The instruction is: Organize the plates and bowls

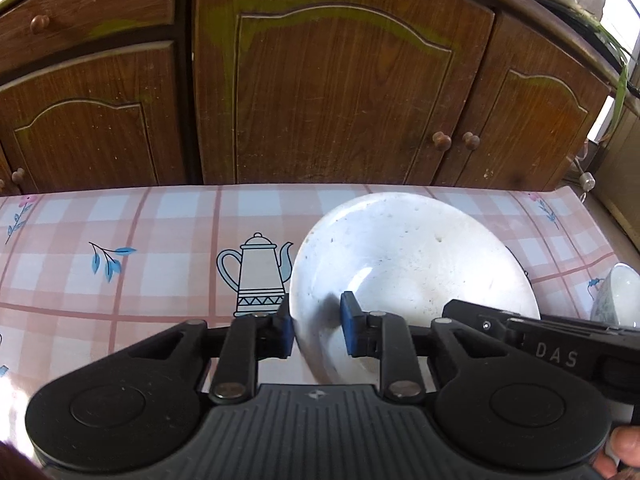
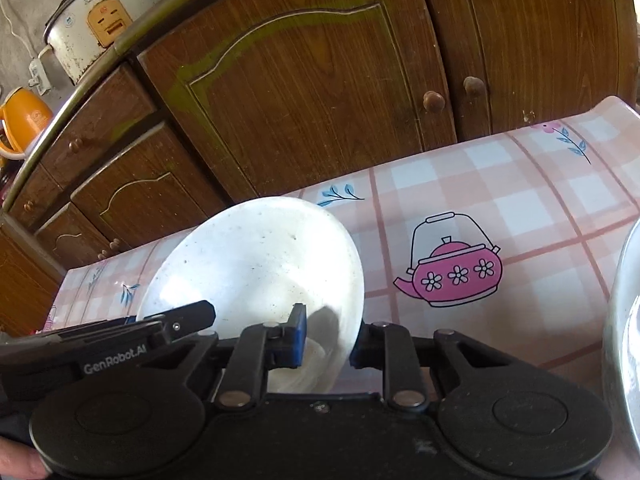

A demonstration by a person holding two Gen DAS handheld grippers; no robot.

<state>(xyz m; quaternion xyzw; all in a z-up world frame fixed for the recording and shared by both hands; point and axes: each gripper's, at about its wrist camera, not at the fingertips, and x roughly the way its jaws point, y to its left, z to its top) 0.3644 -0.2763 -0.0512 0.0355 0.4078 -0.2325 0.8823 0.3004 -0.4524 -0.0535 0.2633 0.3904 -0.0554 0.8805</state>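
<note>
A white, speckled bowl (image 1: 408,248) sits on the pink checked tablecloth (image 1: 160,216), seen again from the other side as the white bowl (image 2: 256,256). My left gripper (image 1: 318,330) is shut on the bowl's near left rim, one blue pad outside the wall and one inside. My right gripper (image 2: 328,340) is shut on the bowl's near right rim in the same way. Each wrist view shows the other gripper's black body at the bowl's opposite side.
A small patterned bowl (image 1: 616,296) stands at the right edge of the table. A large metal dish (image 2: 624,320) lies at the far right. A brown wooden cabinet (image 1: 340,92) rises right behind the table. On it stand a rice cooker (image 2: 92,20) and an orange kettle (image 2: 24,120).
</note>
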